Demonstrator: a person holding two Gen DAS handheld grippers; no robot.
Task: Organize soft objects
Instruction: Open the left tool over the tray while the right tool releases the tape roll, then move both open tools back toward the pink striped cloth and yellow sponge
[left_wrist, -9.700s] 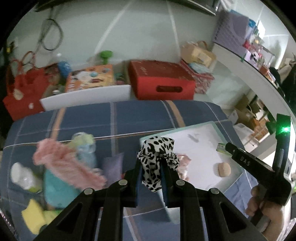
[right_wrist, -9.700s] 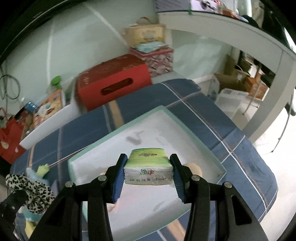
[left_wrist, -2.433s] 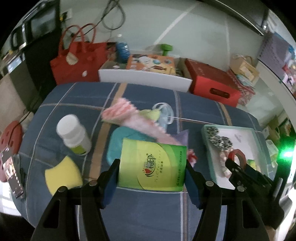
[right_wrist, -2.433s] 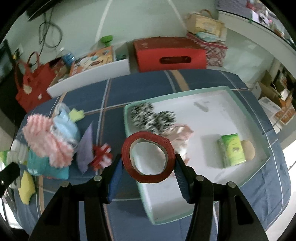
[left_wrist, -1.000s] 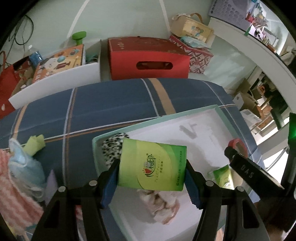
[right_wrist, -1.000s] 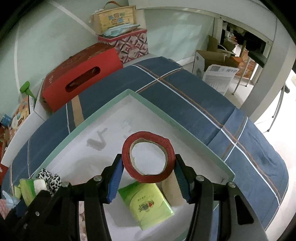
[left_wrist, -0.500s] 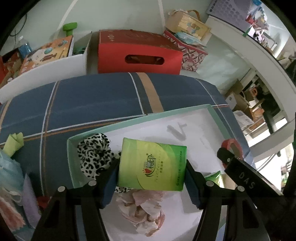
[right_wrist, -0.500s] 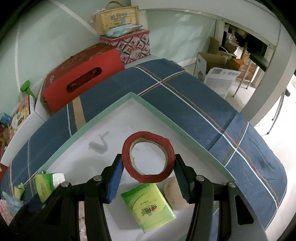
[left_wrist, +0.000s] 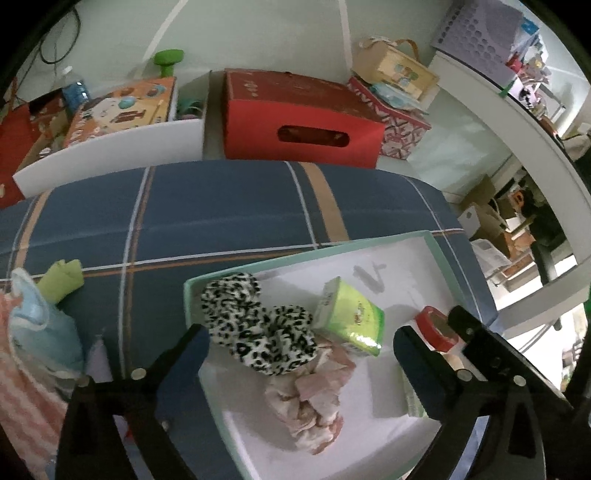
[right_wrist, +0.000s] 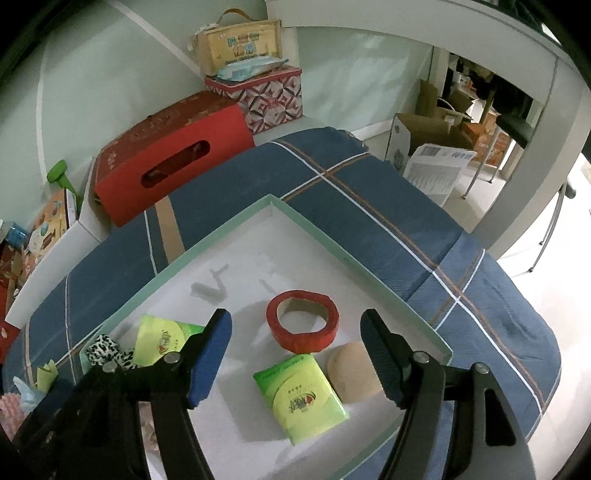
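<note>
- The left wrist camera is looking down along its gripper (left_wrist: 301, 352), close above the tray (left_wrist: 437, 240), facing 12 o'clock toward the red box (left_wrist: 303, 122).
- The right wrist camera is viewing the same tray (right_wrist: 369, 271) from 5 o'clock, equally near.

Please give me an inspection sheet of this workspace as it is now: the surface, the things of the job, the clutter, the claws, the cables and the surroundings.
Surface: blue plaid cloth carrying a white tray with a green rim.
Job's things: in the tray lie a leopard-print scrunchie, crumpled pink cloth, two green tissue packs, a red tape roll and a tan round pad.
Clutter: light blue and pink soft items and a green piece on the cloth, outside the tray.
Claws: left claw open, empty; right claw open, empty, over the tape roll.
Cables: black cable on the wall.
Surroundings: red box, patterned box, white shelf.
</note>
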